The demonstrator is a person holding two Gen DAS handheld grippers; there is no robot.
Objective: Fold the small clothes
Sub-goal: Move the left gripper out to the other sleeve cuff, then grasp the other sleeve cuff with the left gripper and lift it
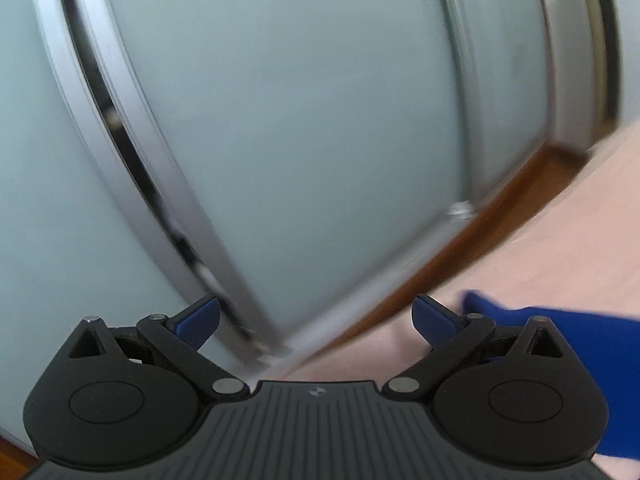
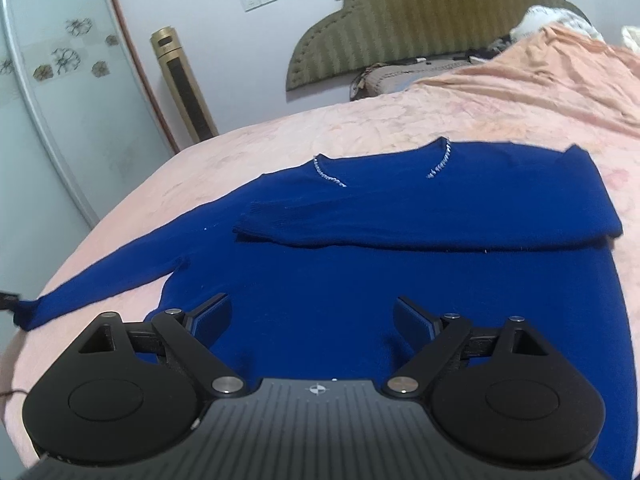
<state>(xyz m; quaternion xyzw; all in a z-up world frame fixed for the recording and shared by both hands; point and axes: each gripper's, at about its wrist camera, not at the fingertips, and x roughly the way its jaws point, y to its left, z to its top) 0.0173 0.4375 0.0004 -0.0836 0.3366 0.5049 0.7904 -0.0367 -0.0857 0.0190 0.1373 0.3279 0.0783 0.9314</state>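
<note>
Through my right wrist camera I saw a royal-blue knitted sweater [image 2: 360, 280] lying flat on a pink bedspread [image 2: 280, 136]. Its neckline, trimmed with small silvery beads [image 2: 440, 160], sat toward twelve o'clock. One sleeve was folded across the chest, its cuff [image 2: 250, 220] ending toward ten o'clock of the garment's middle. The other sleeve [image 2: 100, 276] stretched out toward nine o'clock, reaching the edge of the bed. My right gripper [image 2: 312, 320] hovered over the lower body of the sweater at six o'clock, jaws spread wide with nothing pinched between the blue pads. At one o'clock stood an olive padded headboard [image 2: 420, 20]; at eleven o'clock, a gold tower fan [image 2: 182, 84] stood against the wall.

My left wrist camera was blurred. It faced a frosted glass wardrobe door [image 1: 300, 120] with silver frames, filling the view from nine to one o'clock. My left gripper [image 1: 316, 320] was also spread wide and empty. A strip of the blue sweater [image 1: 580, 332] showed at four o'clock on the pink cover [image 1: 560, 240], beside the right-hand finger [image 1: 434, 320].
</note>
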